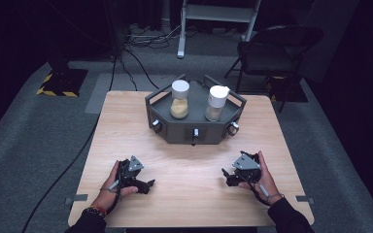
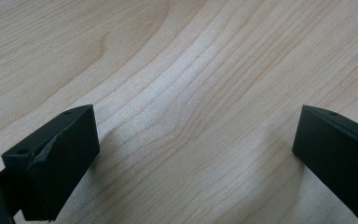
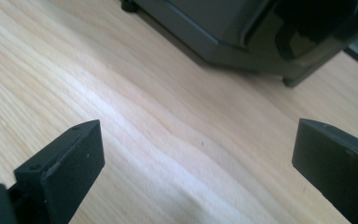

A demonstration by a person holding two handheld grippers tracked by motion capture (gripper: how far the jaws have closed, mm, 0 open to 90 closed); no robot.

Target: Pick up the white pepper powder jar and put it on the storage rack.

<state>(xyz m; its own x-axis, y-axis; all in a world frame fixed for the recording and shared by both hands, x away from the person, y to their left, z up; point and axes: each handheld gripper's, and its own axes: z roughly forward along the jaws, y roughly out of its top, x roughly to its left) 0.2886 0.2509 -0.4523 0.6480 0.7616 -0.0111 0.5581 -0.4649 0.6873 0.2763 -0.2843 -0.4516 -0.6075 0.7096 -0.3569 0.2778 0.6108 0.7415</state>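
The left gripper has two flat black blocks for jaws, spread wide apart with nothing between them but pale wood with wavy grain lines. The right gripper is spread just as wide and holds nothing. Both rest on the near part of the square wooden table, one in each hand, well apart from each other. Ahead of them, at the far middle of the table, sits a dark grey stand with slanted sides and small knobs. Two clear jars stand upright on it: the left jar holds yellow powder, and the right jar holds something pale.
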